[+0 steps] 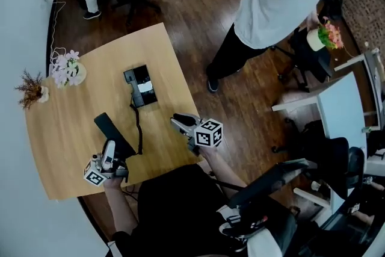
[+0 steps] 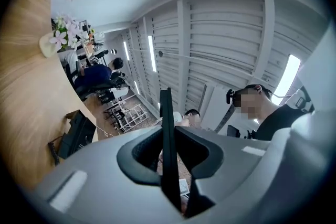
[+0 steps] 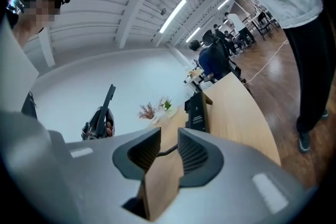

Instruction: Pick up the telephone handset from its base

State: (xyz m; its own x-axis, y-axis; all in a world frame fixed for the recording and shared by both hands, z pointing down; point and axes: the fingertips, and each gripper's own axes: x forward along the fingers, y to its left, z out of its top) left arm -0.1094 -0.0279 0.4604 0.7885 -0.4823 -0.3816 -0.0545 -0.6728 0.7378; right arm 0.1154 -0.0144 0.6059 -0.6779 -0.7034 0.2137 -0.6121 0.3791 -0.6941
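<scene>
L gripper point(image 1: 114, 152) nose-up, jaws on handset point(image 1: 110, 131), prob. clear of table point(image 1: 78, 114)

Light wooden table point(image 1: 72, 123), black telephone base point(image 1: 140, 86) mid-table, pink flower pot point(image 1: 68, 69), dried-sprig pot point(image 1: 33, 90) at left edge

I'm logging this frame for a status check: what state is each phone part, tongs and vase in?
handset: lifted clear, held in the left tongs
left tongs: shut on the handset
right tongs: open, empty
telephone base: flat on the table, cradle empty
cord: strung from telephone base to handset
pink flower vase: upright
dried-sprig vase: upright
</scene>
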